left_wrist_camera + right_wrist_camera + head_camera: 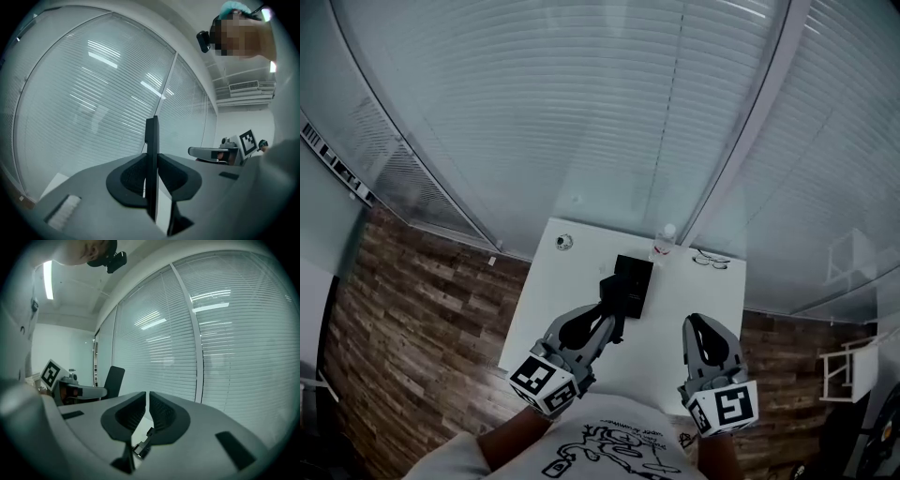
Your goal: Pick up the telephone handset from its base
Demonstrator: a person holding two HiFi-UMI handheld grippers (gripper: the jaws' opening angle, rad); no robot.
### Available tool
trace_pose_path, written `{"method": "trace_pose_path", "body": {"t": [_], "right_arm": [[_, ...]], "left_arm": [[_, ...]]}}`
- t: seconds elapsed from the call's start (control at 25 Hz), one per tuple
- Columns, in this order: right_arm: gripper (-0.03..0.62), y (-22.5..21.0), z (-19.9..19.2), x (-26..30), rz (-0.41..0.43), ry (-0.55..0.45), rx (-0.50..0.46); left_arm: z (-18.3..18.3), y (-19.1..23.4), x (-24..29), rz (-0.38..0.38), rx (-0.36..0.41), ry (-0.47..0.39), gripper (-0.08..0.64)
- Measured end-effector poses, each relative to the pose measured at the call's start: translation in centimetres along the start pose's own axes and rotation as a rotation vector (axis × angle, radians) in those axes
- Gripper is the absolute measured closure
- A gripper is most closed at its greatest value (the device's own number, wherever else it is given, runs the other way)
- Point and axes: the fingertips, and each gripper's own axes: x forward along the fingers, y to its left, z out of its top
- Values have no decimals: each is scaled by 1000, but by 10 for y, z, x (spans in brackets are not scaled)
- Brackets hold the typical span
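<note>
The black telephone base (pixel 635 274) sits near the middle of the white table (pixel 694 309). In the head view my left gripper (pixel 612 322) reaches toward the base's near left corner, shut on the black handset (pixel 611 295), which stands above the table. In the left gripper view the handset (pixel 151 136) shows edge-on as a thin dark slab, clamped upright between the pads (pixel 133 176). My right gripper (pixel 701 328) hovers over the table's right side. Its jaws (pixel 147 401) are all but touching, with nothing between them. In the right gripper view the handset (pixel 113 378) rises beside the left gripper (pixel 77 391).
A small clear bottle (pixel 665 239) stands at the table's far edge. A round item (pixel 564 242) lies at the far left corner and a dark looped item (pixel 711 260) at the far right. Glass walls with blinds surround the table, and wooden floor lies on both sides.
</note>
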Motion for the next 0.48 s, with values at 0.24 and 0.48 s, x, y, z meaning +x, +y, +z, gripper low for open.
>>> {"method": "trace_pose_path", "body": {"t": [0.24,0.48], "right_arm": [[571,11,12,-10,2,-16,-13],[571,20,16,-17,3,-6,-24]], "left_arm": [[12,-9,-13,-20,26,-24,494],[19,-13,-22,-37,33,-47,494]]}}
